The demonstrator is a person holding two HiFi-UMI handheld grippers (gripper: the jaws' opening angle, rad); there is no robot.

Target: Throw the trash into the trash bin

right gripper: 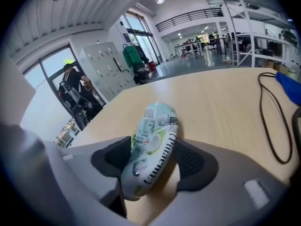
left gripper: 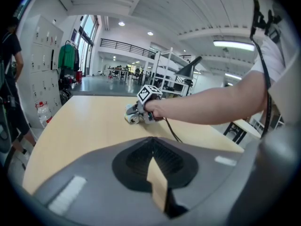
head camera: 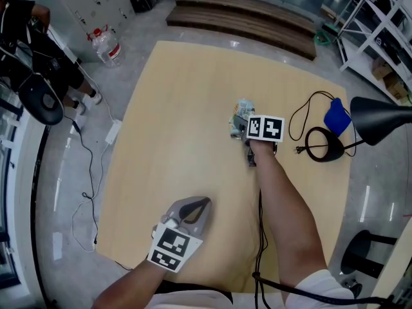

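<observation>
The trash is a pale green printed drink carton (right gripper: 153, 142) lying on its side on the wooden table (head camera: 180, 121). In the head view the carton (head camera: 242, 116) lies right of the table's centre. My right gripper (right gripper: 153, 152) stands open around it, a black pad on each side and the jaws wide. In the head view the right gripper (head camera: 241, 127) is just ahead of its marker cube. From the left gripper view, the right gripper (left gripper: 135, 113) and the carton (left gripper: 130, 118) are far across the table. My left gripper (head camera: 205, 203) hovers shut and empty near the front edge.
A black desk lamp (head camera: 380, 118) with a round base (head camera: 324, 144), a blue cloth (head camera: 337, 116) and a looped black cable (right gripper: 275, 121) occupy the table's right side. On the floor are a water bottle (head camera: 107, 46) and wooden planks (head camera: 244, 18). A person (head camera: 32, 44) stands at far left.
</observation>
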